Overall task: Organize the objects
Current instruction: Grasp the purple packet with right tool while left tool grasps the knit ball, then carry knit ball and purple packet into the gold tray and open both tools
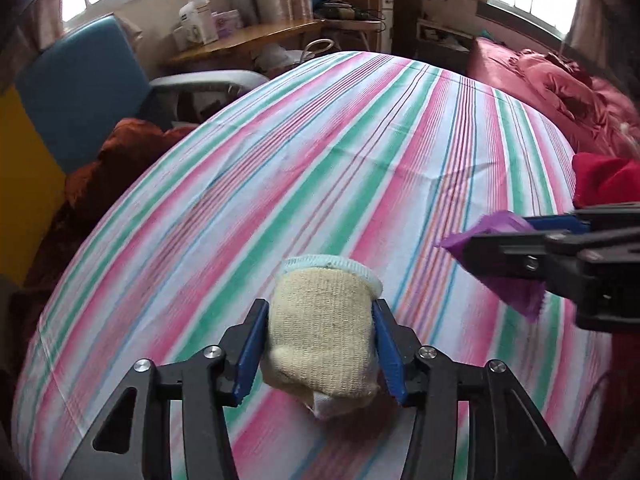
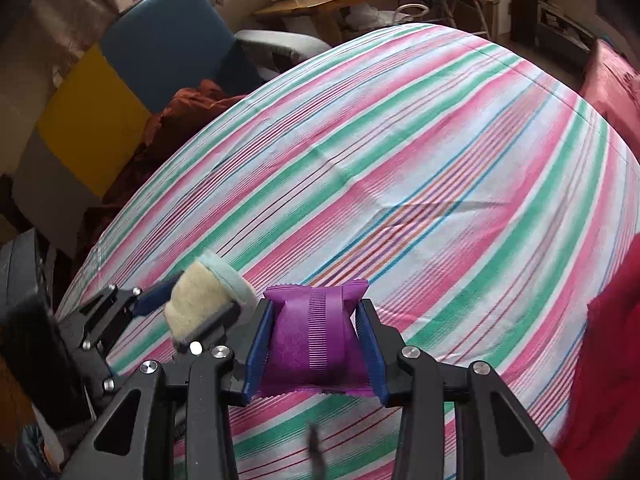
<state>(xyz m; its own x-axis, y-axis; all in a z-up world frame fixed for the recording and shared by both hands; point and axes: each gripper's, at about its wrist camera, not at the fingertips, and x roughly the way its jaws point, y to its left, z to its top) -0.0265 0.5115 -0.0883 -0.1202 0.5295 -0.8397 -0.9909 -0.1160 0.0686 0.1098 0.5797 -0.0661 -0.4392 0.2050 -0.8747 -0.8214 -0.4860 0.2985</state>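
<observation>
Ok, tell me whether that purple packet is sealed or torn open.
Sealed, apparently: the purple packet looks puffy, both crimped ends intact, clamped in the right gripper.

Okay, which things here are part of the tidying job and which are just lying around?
Part of the job:
- rolled beige knitted sock, clamped in left gripper
- purple foil snack packet, clamped in right gripper

Just lying about:
- striped bedsheet
- red cloth
- blue chair

Both wrist views look steeply down, close over the striped bedsheet (image 1: 320, 152), sharing it and each other's hand-held gripper.
</observation>
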